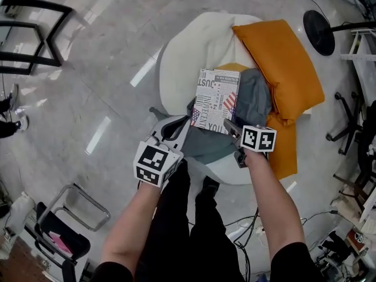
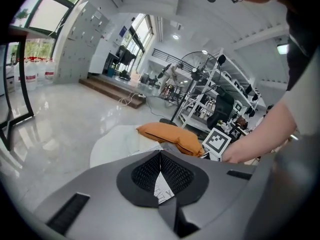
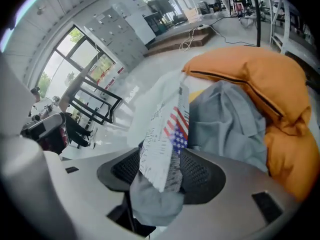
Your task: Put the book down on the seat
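A book (image 1: 216, 98) with a newspaper-print cover and a flag on it is held over a white round seat (image 1: 182, 57), above a grey cloth (image 1: 255, 96). My left gripper (image 1: 187, 117) is at its near left corner, and in the left gripper view the left gripper (image 2: 161, 174) has its jaws shut on a strip of the book (image 2: 162, 189). My right gripper (image 1: 229, 125) is at the near right corner. In the right gripper view the right gripper (image 3: 162, 171) is shut on the book (image 3: 165, 144), with a fold of the grey cloth (image 3: 225, 119) caught below it.
An orange cushion (image 1: 282, 63) lies across the seat's right side. A black frame (image 1: 35, 28) stands at the far left, a fan base (image 1: 320, 31) and a white rack (image 1: 361, 46) at the right, and a metal frame (image 1: 76, 210) at the near left. Cables run over the floor.
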`<control>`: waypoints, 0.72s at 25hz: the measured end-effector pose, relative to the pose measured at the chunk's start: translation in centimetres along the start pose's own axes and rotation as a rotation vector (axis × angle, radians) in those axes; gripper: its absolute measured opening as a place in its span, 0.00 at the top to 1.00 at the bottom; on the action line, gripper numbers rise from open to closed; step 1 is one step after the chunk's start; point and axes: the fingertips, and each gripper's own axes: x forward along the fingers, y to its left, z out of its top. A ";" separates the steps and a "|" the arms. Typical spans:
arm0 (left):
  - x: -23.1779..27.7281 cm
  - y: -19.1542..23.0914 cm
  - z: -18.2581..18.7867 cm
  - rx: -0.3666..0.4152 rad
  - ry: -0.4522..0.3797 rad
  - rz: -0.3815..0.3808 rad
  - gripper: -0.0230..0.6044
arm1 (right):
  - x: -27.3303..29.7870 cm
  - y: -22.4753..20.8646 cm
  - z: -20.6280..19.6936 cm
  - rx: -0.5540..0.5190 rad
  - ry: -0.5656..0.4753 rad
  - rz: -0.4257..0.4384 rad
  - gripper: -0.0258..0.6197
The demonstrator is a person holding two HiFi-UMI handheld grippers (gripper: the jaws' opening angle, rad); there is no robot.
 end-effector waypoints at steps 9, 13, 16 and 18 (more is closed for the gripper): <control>-6.7 -5.5 5.7 0.033 -0.062 0.074 0.96 | -14.2 1.8 -0.9 0.076 -0.203 0.042 0.66; -10.7 -11.0 8.7 0.026 -0.094 0.088 0.96 | -22.0 4.3 0.1 0.028 -0.318 0.095 0.72; -13.6 -14.9 9.9 0.054 -0.089 0.096 0.96 | -27.5 7.4 -0.4 -0.040 -0.380 0.161 0.73; -15.8 -17.4 10.0 0.064 -0.087 0.102 0.96 | -31.0 9.2 -2.1 -0.086 -0.398 0.183 0.75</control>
